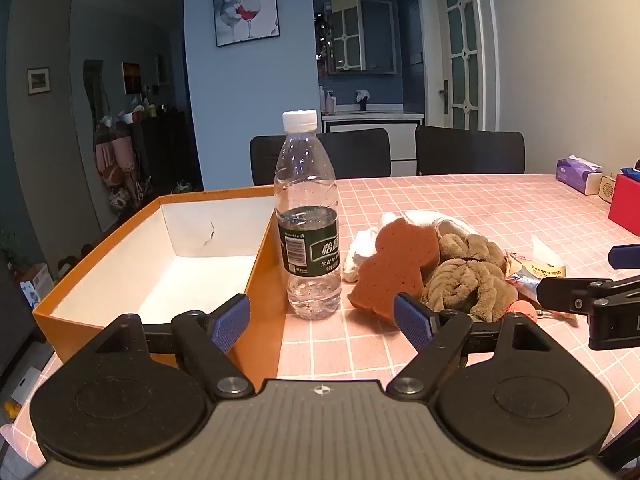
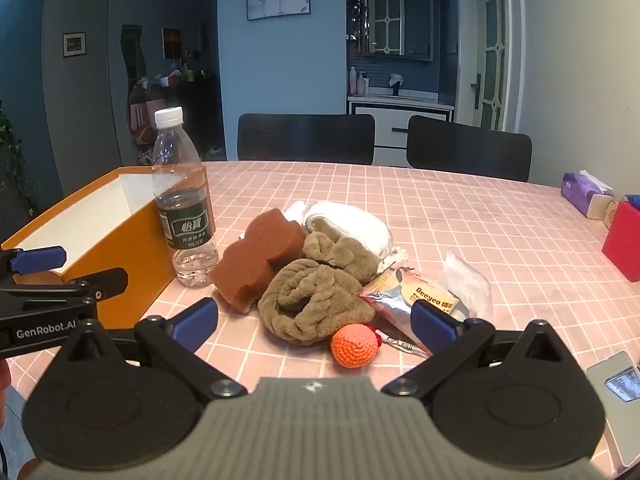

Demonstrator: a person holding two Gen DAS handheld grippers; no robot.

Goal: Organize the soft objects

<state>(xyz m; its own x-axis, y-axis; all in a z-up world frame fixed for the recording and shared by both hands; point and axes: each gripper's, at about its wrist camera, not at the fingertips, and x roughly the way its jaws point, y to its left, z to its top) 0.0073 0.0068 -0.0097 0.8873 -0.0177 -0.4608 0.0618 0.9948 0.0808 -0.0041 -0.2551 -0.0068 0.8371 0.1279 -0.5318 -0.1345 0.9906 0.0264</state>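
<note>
A pile of soft things lies on the pink checked table: a brown sponge (image 1: 394, 264) (image 2: 260, 256), a rolled tan towel (image 1: 466, 284) (image 2: 316, 300), a white cloth (image 1: 416, 220) (image 2: 352, 228) behind them and an orange crocheted ball (image 2: 354, 345) (image 1: 524, 310) in front. An open orange box (image 1: 168, 264) (image 2: 108, 240) with a white inside stands left of the pile. My left gripper (image 1: 324, 322) is open and empty, just short of the bottle and sponge. My right gripper (image 2: 316, 320) is open and empty, its jaws either side of the towel and ball.
A water bottle (image 1: 308, 220) (image 2: 184, 200) stands between box and pile. A foil snack packet (image 2: 416, 296) and a clear bag (image 2: 466, 276) lie right of the towel. A tissue pack (image 2: 584, 194) and a red box (image 2: 622, 240) sit far right. Two black chairs (image 2: 306, 138) stand behind the table.
</note>
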